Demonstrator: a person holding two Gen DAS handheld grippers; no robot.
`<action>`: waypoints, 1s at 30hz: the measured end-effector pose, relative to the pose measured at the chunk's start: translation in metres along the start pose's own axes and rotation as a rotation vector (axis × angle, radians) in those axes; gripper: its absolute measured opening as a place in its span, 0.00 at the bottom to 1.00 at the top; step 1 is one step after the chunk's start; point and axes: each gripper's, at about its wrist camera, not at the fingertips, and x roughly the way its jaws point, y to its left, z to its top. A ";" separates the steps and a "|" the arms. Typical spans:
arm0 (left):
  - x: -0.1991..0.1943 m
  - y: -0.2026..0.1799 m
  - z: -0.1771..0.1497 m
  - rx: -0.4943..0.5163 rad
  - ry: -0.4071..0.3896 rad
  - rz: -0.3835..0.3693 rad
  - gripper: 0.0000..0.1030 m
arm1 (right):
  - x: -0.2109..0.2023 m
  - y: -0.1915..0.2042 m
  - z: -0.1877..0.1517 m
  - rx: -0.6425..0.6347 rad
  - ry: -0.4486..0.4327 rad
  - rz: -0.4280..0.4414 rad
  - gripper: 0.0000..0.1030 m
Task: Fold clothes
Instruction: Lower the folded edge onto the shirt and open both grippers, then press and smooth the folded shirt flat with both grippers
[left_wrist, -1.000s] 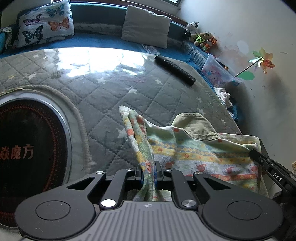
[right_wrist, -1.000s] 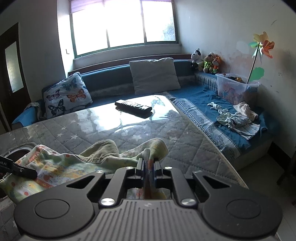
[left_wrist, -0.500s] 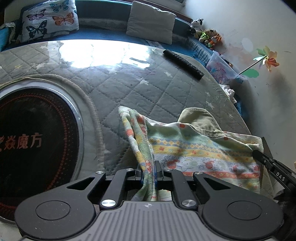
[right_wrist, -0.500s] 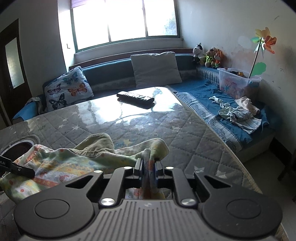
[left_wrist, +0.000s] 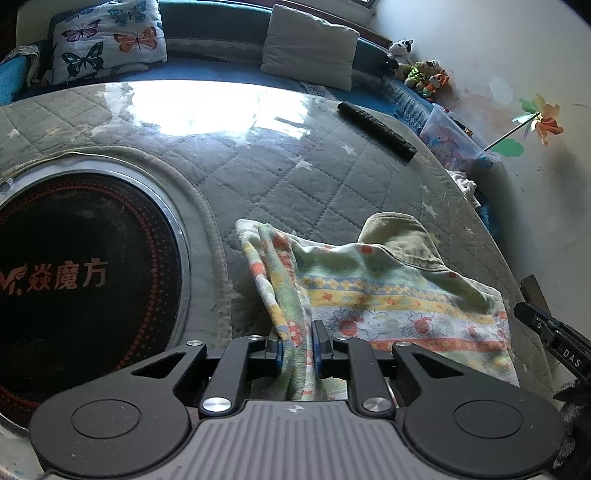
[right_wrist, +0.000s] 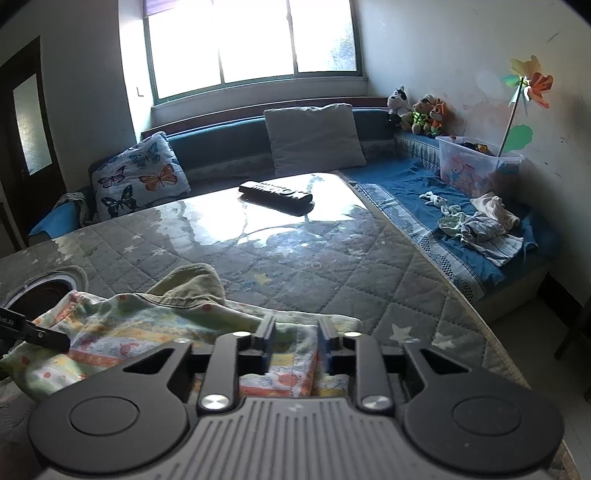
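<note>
2 grippers stood at the near edge of the quilted tabletop (left_wrist: 303, 184), 1 clamped on the patterned garment (left_wrist: 388, 291) and 1 with its jaws apart over it.

At the left wrist, the left gripper (left_wrist: 297, 343) pinched a bunched, rope-like fold of the garment between its fingers, at the cloth's left end beside the round cooktop (left_wrist: 85, 280). At the right wrist, the right gripper (right_wrist: 293, 341) had its jaws spread, with cloth lying flat in the gap and nothing pinched. The garment's long axis ran left to right along the near edge, from 1 tool to the other, its olive part (right_wrist: 192, 288) humped toward the tabletop's far edge. Judging by this, the right gripper was nearer the free end, so any coming fold turned on that end crossing toward the held left end, or forward across the width. A remote (right_wrist: 275, 192) lay well apart near the far edge.
</note>
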 end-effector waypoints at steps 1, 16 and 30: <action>-0.001 0.000 0.000 0.001 -0.002 0.005 0.27 | -0.001 0.001 -0.001 -0.002 0.001 0.006 0.29; -0.006 0.010 -0.002 0.002 -0.028 0.062 0.45 | -0.012 0.036 -0.033 -0.060 0.044 0.120 0.38; -0.006 0.005 0.005 0.010 -0.048 0.069 0.46 | -0.023 0.069 -0.043 -0.174 0.044 0.155 0.46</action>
